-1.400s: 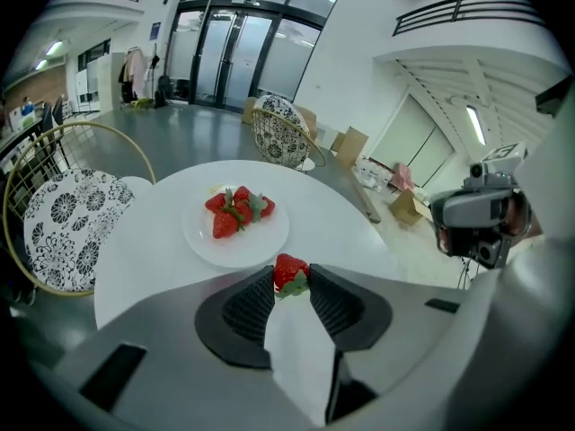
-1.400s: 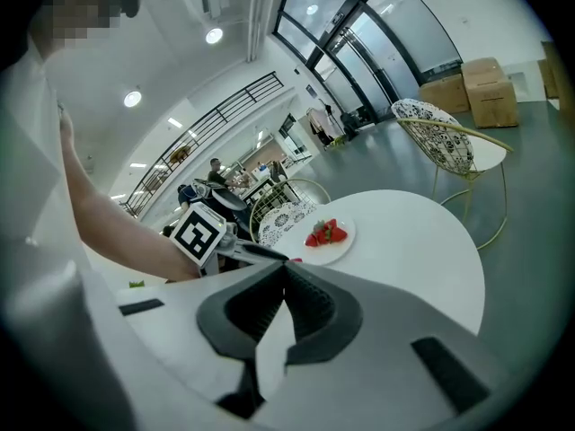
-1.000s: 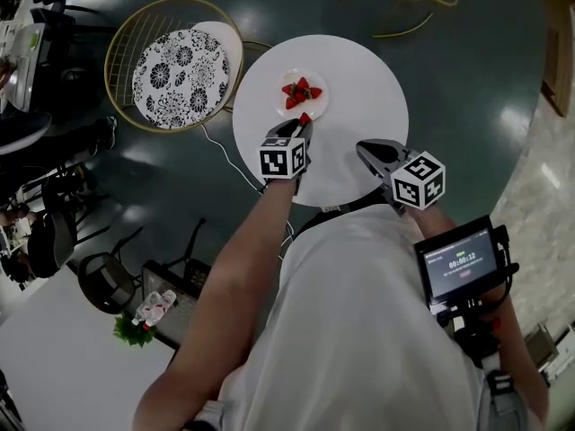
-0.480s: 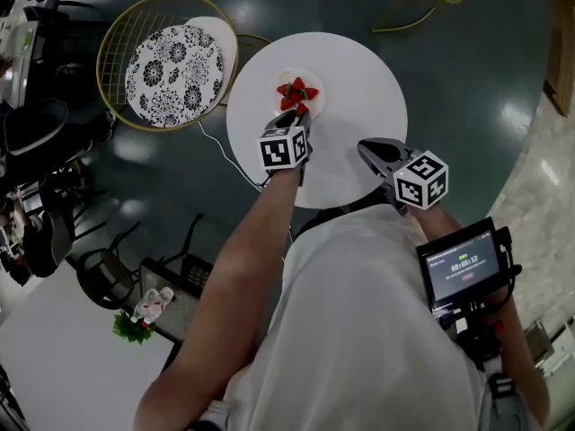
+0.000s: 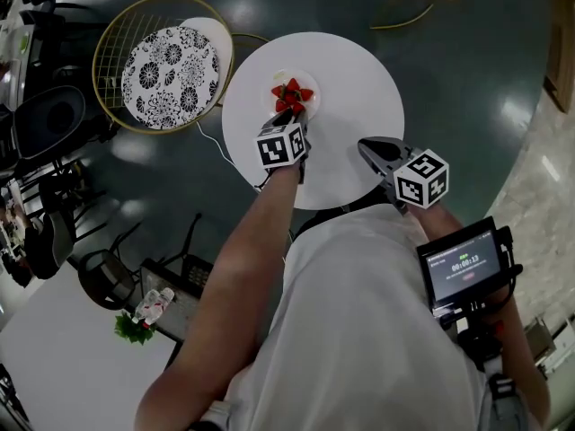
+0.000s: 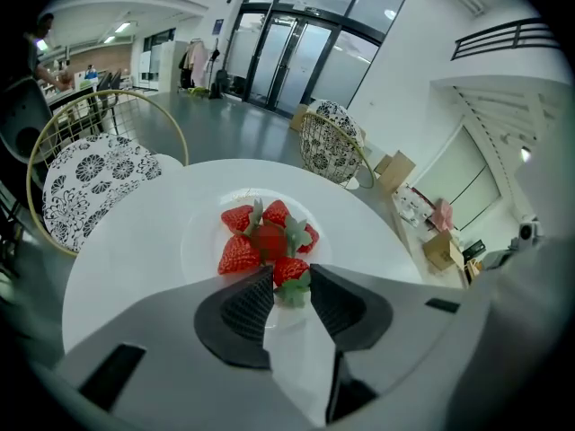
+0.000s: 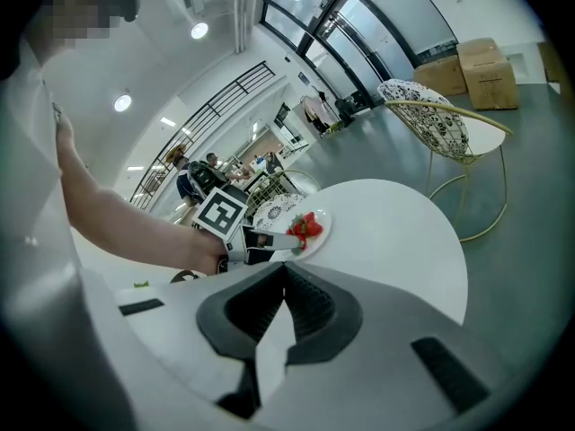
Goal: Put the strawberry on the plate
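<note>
Strawberry (image 6: 287,270) clamped in left gripper (image 6: 289,283) at plate (image 6: 202,233) on round white table (image 5: 359,88); right gripper (image 7: 283,277) closed, empty; patterned chair (image 5: 171,61), dark glossy floor (image 5: 467,52) beyond.

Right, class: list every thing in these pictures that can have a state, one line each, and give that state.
left gripper: shut on a strawberry, at the plate's near edge.
right gripper: shut, empty, back from the plate.
plate: flat on the round white table, loaded.
heap of strawberries: lying on the plate, none gripped.
</note>
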